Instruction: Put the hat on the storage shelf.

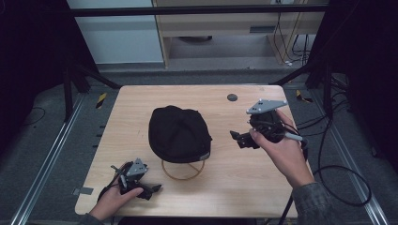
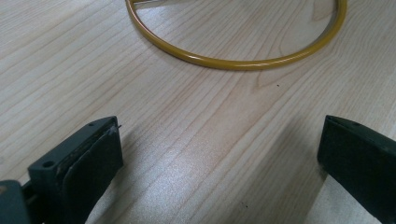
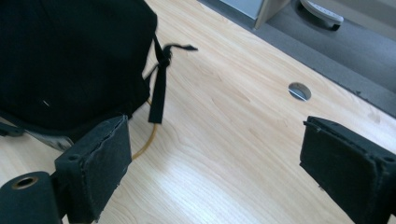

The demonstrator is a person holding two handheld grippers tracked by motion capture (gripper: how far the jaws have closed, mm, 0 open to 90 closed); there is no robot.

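A black cap [image 1: 179,132] is sitting on a yellow wire stand [image 1: 182,171] in the middle of the wooden table [image 1: 141,103], and the stand's round base ring is showing just in front of the cap, on the person's side. At the cap's rim a thin black strap [image 3: 159,93] with a knot is hanging down toward the table. The right gripper [image 1: 241,139] is hovering just beside the cap, on its right, held in the person's right hand [image 1: 281,152]; its jaws are standing wide apart with nothing between them, and they are pointing at the cap's lower edge. The left gripper [image 1: 151,189] is resting low near the table's front edge, to the front-left of the cap, and its jaws are also standing apart and empty, looking toward the ring. A small round hole [image 1: 232,97] is lying behind the cap, to the right. I think the work is at the approach step, with the cap not yet taken. The next move probably calls for bringing the right jaws onto the cap's edge and closing them on the fabric, taking care not to catch the strap or tip the light stand.
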